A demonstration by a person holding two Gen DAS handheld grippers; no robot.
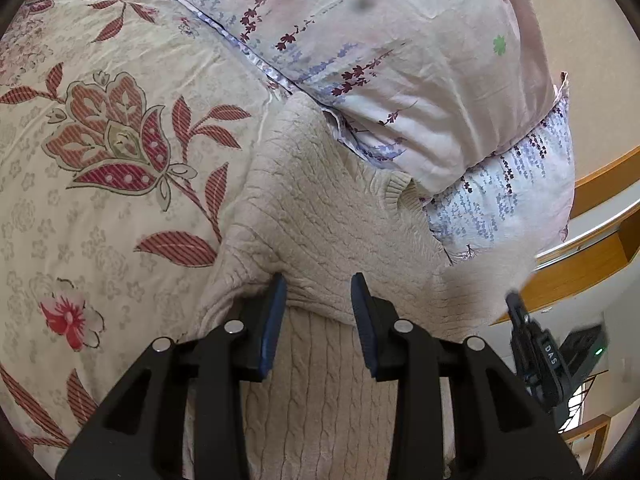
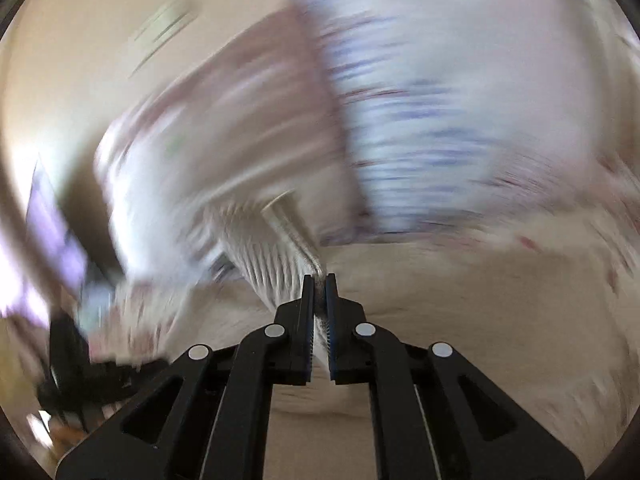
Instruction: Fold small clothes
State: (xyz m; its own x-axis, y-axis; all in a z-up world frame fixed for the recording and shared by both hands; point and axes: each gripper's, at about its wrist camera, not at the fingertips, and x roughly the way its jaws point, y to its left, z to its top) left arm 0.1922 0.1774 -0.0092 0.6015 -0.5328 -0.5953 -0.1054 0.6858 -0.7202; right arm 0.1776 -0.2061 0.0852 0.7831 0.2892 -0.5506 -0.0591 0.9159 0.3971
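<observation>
My left gripper [image 1: 319,286] has its blue-padded jaws set around a bunched fold of the cream cable-knit sweater [image 1: 320,208]; whether the pads press on it I cannot tell. The sweater lies on the cream bedsheet with red floral print [image 1: 100,140], its far edge touching the pale pink quilt with purple flower sprigs [image 1: 400,60] heaped behind it. A wooden bed frame [image 1: 592,264] shows to the right. My right gripper [image 2: 319,280] is pressed together, pinching a thin edge of the sweater. The right wrist view is heavily blurred; the quilt fills the background.
</observation>
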